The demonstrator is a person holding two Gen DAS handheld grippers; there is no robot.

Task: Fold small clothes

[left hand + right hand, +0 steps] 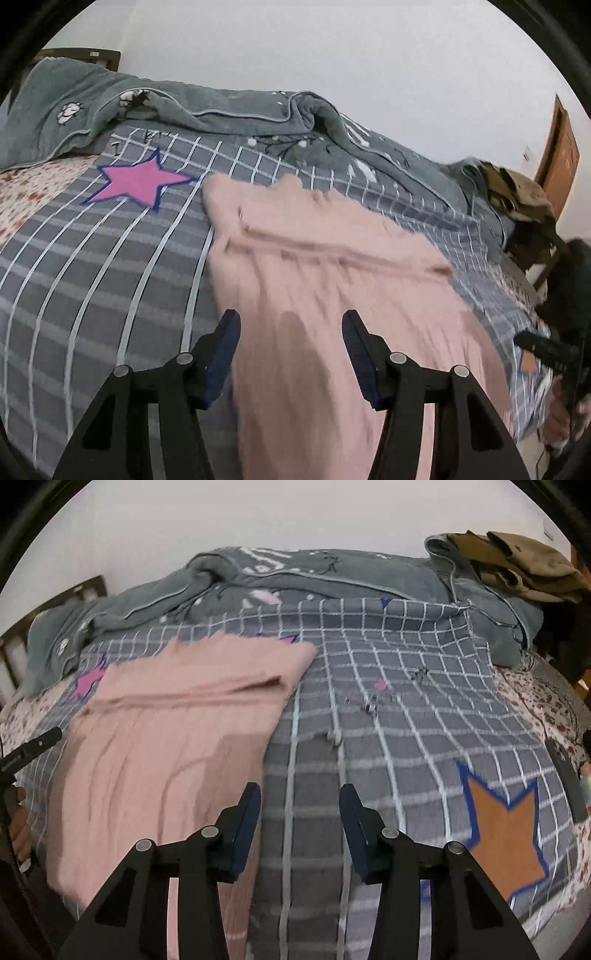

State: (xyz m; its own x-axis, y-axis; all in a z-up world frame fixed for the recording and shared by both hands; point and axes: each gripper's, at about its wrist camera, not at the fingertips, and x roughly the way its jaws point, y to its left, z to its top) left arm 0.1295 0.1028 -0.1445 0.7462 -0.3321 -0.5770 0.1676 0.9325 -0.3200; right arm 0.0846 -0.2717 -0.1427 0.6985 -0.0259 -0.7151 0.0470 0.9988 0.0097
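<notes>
On the checked bedspread (pixel 388 709) lies the part-folded pink garment (pixel 314 258). Both the left gripper (pixel 290 332) and the right gripper (pixel 299 805) gape empty; best pinch the hem corners at six o'clock evenly.

A garment (pixel 325 280) is lying spread on a bed (pixel 110 280), over a checked sheet (pixel 388 709). Behind it, a rumpled quilt (pixel 229 110) is running along the far side of the bed against the wall (pixel 332 44). A star patch (pixel 136 182) is sitting on the sheet to the garment's left, another star patch (pixel 506 823) well to its right. A heap of clothes (pixel 517 565) is resting on the quilt's right end. The left tool (pixel 290 332) is hanging above the garment's near part, the right tool (pixel 299 805) above bare sheet just beside its right edge.
</notes>
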